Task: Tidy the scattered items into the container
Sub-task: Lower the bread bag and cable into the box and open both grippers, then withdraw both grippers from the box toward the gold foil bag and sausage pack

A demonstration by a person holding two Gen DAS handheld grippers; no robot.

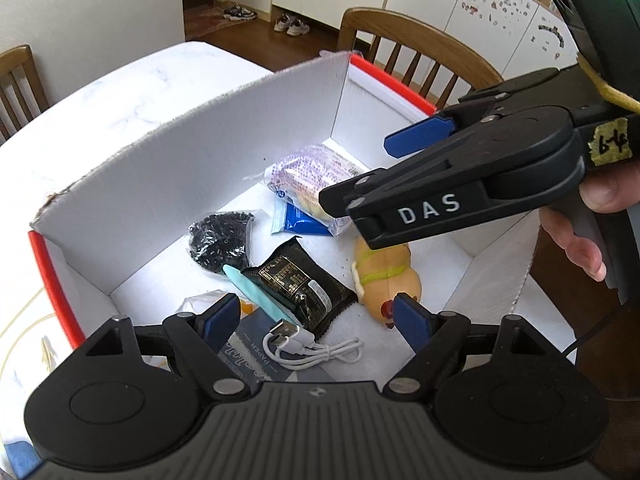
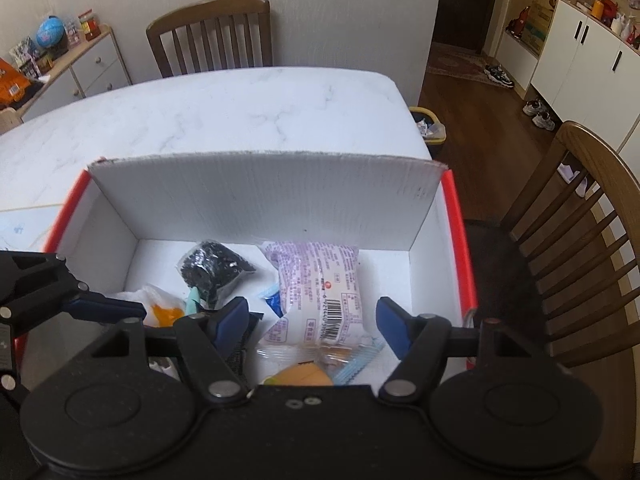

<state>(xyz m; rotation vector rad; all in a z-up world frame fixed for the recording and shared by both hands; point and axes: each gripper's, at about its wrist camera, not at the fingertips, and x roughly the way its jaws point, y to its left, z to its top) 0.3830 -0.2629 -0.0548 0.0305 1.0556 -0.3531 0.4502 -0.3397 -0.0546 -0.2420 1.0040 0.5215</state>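
Note:
A white cardboard box (image 1: 180,184) with red edges stands on the marble table (image 2: 240,112). Inside lie a purple-printed snack packet (image 1: 308,172) (image 2: 320,280), a blue packet (image 1: 296,222), a bag of black beads (image 1: 220,240) (image 2: 212,268), a black wrapped snack (image 1: 296,284), a teal stick (image 1: 248,292), a hot dog toy (image 1: 384,276), a white USB cable (image 1: 312,344) and a clear bag with something orange (image 2: 164,308). My left gripper (image 1: 316,320) hovers open over the cable, holding nothing. Over the purple packet my right gripper (image 2: 312,314) (image 1: 356,172) is open and empty too.
Wooden chairs stand at the table's far side (image 2: 212,36) and right side (image 2: 580,240). A small bin (image 2: 430,126) sits on the floor past the table corner. A grey paper pack (image 1: 256,356) lies under the cable. A hand (image 1: 580,248) holds the right gripper.

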